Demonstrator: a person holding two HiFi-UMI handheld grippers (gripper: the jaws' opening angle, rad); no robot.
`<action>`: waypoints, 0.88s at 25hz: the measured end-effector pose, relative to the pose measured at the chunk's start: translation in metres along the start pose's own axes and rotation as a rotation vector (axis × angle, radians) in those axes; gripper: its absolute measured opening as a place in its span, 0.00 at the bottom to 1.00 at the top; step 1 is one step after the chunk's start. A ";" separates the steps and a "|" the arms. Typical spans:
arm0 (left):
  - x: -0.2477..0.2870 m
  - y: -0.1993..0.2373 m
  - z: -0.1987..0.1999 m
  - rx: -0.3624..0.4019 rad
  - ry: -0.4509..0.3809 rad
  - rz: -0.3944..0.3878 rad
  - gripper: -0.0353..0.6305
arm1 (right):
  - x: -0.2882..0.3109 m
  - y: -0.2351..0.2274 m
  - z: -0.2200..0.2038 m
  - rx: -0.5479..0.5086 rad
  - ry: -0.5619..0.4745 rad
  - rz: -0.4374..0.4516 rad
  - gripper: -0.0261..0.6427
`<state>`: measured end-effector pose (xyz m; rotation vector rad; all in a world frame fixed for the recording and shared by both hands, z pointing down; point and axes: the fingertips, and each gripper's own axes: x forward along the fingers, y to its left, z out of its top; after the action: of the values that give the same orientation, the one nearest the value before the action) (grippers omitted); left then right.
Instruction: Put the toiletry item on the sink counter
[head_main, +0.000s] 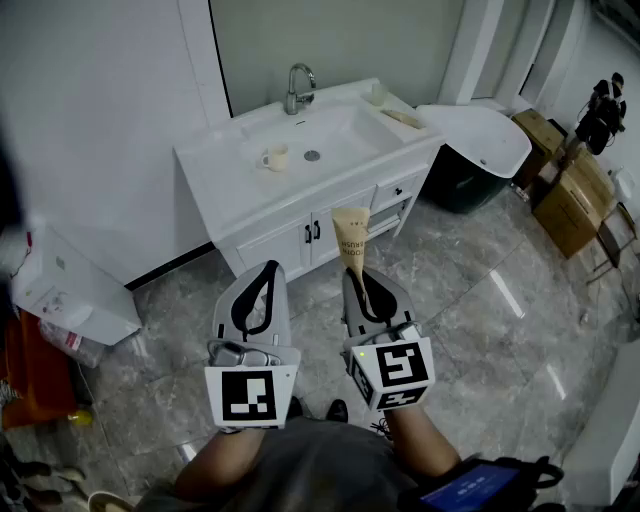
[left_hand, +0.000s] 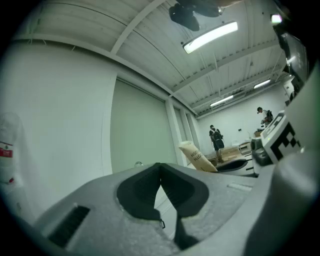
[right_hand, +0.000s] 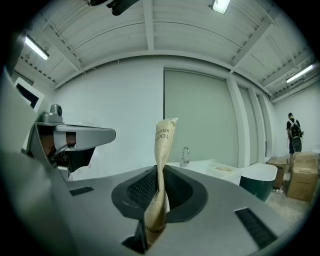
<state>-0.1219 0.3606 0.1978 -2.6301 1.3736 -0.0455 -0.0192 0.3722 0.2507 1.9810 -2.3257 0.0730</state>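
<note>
Lower centre: left tongs pressed together, nothing in them. Right tongs are clamped on the paper toothbrush packet, whose long axis runs straight out ahead, free end toward the vanity. Beyond, upper centre, the sink surface carries a cup and a faucet. A lidded bin stands at the right.

Only the partial words "TOOT" and "BRUS" can be read, printed in dark letters near the top of the tan paper packet.
</note>
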 end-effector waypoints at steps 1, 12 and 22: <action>-0.001 -0.004 -0.002 0.005 -0.001 -0.001 0.07 | -0.002 -0.002 -0.002 0.001 -0.009 0.002 0.09; 0.006 -0.057 -0.006 0.043 0.041 0.021 0.07 | -0.028 -0.054 -0.010 0.074 -0.047 0.015 0.10; 0.031 -0.061 -0.026 0.024 0.095 0.041 0.07 | -0.009 -0.085 -0.030 0.108 -0.010 0.008 0.10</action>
<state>-0.0570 0.3659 0.2316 -2.6097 1.4472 -0.1821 0.0669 0.3699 0.2785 2.0252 -2.3841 0.1933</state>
